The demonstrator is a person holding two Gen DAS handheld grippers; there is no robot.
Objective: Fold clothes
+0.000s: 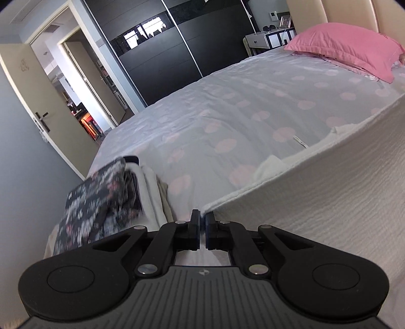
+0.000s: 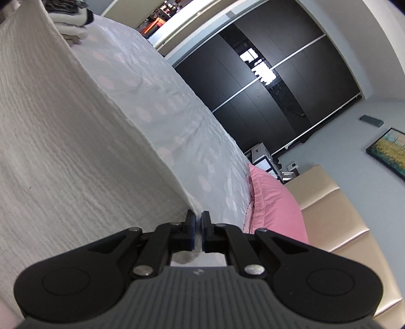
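A white crinkle-textured garment (image 1: 316, 202) is stretched taut above the bed between my two grippers. My left gripper (image 1: 202, 219) is shut on one corner of it, the cloth running off to the right. My right gripper (image 2: 198, 217) is shut on the other corner, the same garment (image 2: 63, 139) spreading to the left. A white inner layer and a small label (image 1: 300, 142) show along its upper edge. A stack of folded clothes (image 1: 106, 200), topped by a dark floral piece, sits at the bed's near left corner; it also shows in the right wrist view (image 2: 73, 17).
The bed sheet (image 1: 215, 108) is grey with pink dots. A pink pillow (image 1: 346, 48) lies by the beige headboard (image 2: 341, 215). A black sliding wardrobe (image 1: 177, 45) stands beyond the bed. An open door (image 1: 50, 108) is at the left.
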